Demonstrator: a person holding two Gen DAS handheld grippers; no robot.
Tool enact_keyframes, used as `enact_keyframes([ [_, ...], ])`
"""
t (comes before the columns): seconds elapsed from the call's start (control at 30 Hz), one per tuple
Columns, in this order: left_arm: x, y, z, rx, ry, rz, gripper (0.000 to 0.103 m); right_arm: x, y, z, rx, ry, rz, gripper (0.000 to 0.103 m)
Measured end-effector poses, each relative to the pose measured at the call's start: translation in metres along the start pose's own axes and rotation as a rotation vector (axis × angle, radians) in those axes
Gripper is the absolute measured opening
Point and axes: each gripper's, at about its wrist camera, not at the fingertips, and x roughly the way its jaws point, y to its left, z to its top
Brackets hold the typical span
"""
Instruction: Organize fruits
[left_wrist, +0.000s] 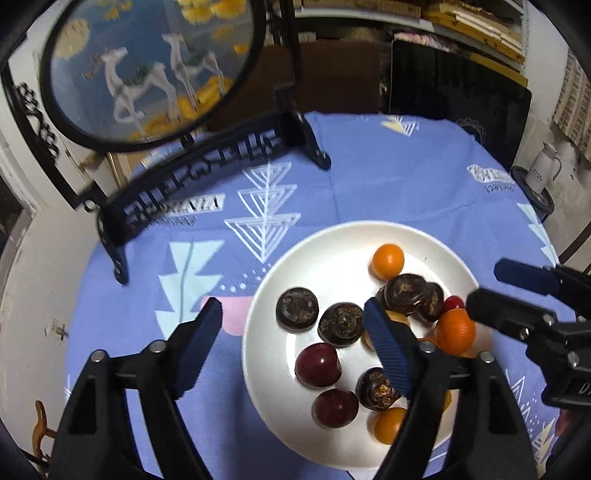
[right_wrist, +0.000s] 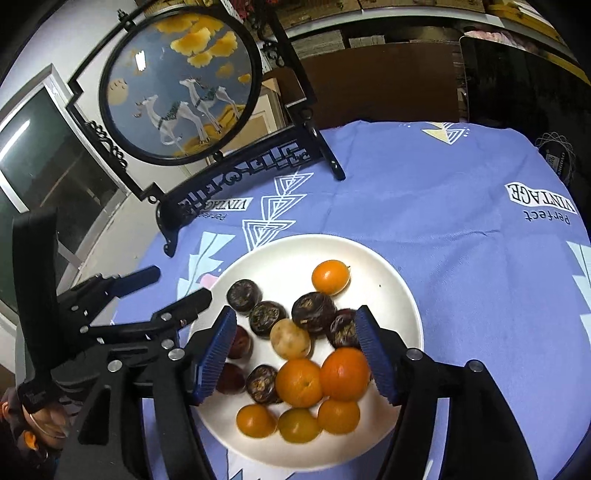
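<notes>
Both tongs spread wide, nothing held: left tongs (left_wrist: 293, 325) over the plate's near-left edge, right tongs (right_wrist: 295, 347) above the two oranges (right_wrist: 323, 378). Fruit all piled on the white plate (right_wrist: 388, 273) on the blue-clothed worktop (right_wrist: 424, 192); dark, orange and red kinds mixed. Probably just dropped off, sorting unfinished.

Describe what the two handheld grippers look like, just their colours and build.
Both match: the left gripper and right gripper have black plastic frames with triangular cut-outs, silver round pivot bolts, and two long fingers faced with dark blue ribbed pads. No cables or sleeves show.
</notes>
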Motion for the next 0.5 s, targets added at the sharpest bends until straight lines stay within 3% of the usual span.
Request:
enact_keyframes([
  [0.23,-0.044,0.003,0.001,-0.037,-0.111,0.007,0.098,-0.034,-0.001,-0.022,0.029,-0.042,0.015,0.071],
  [0.5,-0.084,0.003,-0.003,-0.059,-0.189,0.009,0.098,-0.055,0.002,-0.049,0.04,-0.054,0.011,0.072],
])
